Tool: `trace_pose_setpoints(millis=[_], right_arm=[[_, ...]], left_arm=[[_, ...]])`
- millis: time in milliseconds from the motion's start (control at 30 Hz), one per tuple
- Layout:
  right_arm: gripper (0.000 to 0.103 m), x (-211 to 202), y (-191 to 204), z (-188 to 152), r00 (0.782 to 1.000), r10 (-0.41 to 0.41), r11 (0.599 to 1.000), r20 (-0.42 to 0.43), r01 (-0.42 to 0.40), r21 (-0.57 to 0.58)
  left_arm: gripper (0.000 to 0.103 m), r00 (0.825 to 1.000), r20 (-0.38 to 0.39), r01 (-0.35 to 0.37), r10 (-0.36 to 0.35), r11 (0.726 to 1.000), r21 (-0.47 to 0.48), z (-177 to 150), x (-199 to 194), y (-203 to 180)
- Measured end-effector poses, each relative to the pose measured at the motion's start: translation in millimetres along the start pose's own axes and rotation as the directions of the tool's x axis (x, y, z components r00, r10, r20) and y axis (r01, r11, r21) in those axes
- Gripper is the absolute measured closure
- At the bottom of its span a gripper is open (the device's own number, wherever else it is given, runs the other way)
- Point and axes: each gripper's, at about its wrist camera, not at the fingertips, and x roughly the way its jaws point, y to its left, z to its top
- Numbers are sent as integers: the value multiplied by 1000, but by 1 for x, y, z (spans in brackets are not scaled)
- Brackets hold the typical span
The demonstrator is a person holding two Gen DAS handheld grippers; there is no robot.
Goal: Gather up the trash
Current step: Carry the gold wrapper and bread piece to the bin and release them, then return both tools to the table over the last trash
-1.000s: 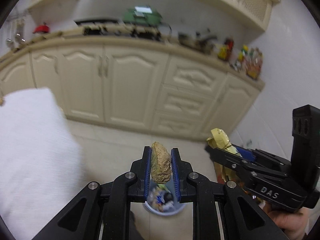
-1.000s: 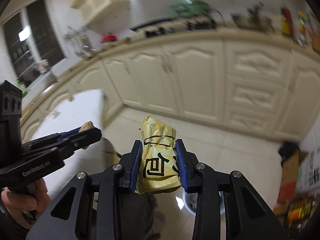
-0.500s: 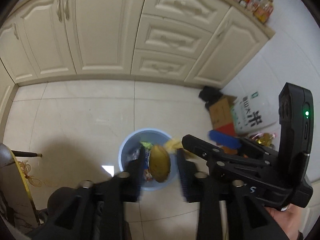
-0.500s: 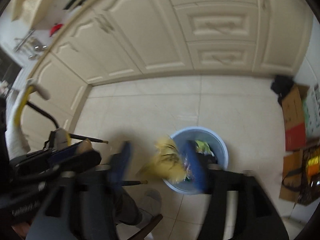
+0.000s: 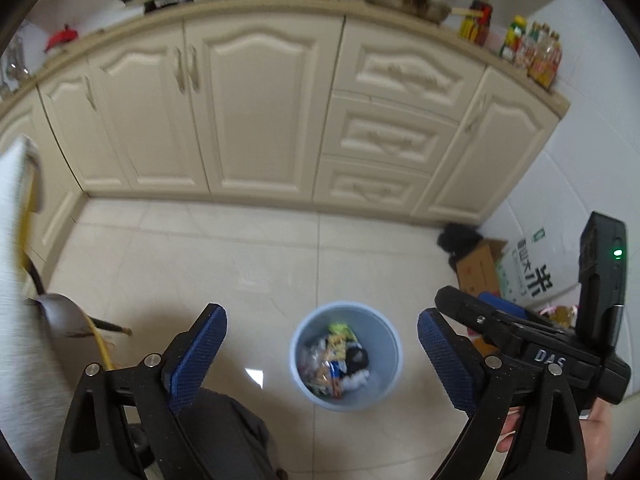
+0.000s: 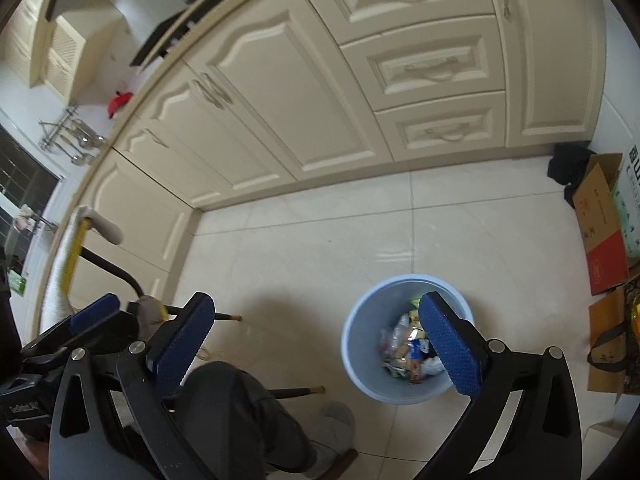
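Bin (image 5: 389, 380), pale blue, stood on floor tiles below and between the spread pads of the left gripper (image 5: 322, 356), its trash (image 5: 334, 358) heaped inside, while the right gripper (image 6: 316, 344), jaws just opened wide with nothing between them, is seen with its right pad overlapping the rim.
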Motion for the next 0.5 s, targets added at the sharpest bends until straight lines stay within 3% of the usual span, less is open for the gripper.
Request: trace_pose_setpoints(millis=[33,100,167,367,500], right_arm=[[0,-3,5,0,1000,8,1000,3,-8,-2],[0,-10,20,1,1000,25,1000,14,-25,-15],[0,-18,36,1,999,45,998,27,-44,-34],[0,-43,92,-1,985,162,982,57,-155,-110],[0,-59,137,-6,973,219,963,71,-203,-179]], left_arm=[[6,999,28,-15,15,1000,-2,2,-11,1],[5,997,77,-30,30,1000,-4,-31,-53,5],[4,990,128,-49,50,999,-9,-44,-79,8],[1,960,256,-109,117,993,-45,-119,-192,39],[1,946,301,-88,118,990,-112,-169,-248,66]])
